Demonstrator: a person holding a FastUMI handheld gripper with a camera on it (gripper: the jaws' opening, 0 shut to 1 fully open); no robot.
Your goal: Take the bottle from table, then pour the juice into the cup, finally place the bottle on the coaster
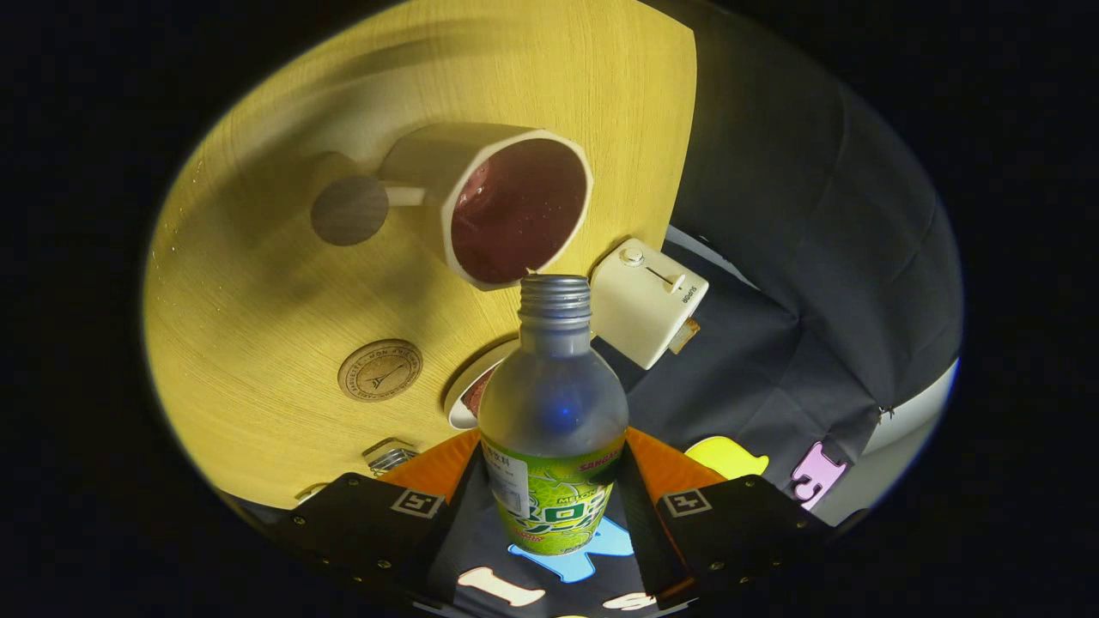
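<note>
Orange fingers (442,468) of the gripper (554,481) squeeze the bottle (554,412) from both sides, so the jaws are clamped tight on it. The bottle sits right between the two fingers, with its green label down by them. The top part of the bottle is see-through and looks cloudy. Its cap is off, and the grey screw neck points at the cup (502,206).

The cup is white on the outside and dark red inside. It has flat sides and a handle with a round wooden knob. The mouth of the bottle is just at the rim of the cup. I cannot tell if juice is coming out.

Both are over a yellow wooden table (258,378). A small round coaster (379,370) lies on the table, off to one side of the bottle and apart from the cup. A white bowl (468,399) peeks out from behind the bottle. A cream-coloured box with a knob and a slider (646,300) sits at the edge of the table, beside the bottle's neck.
</note>
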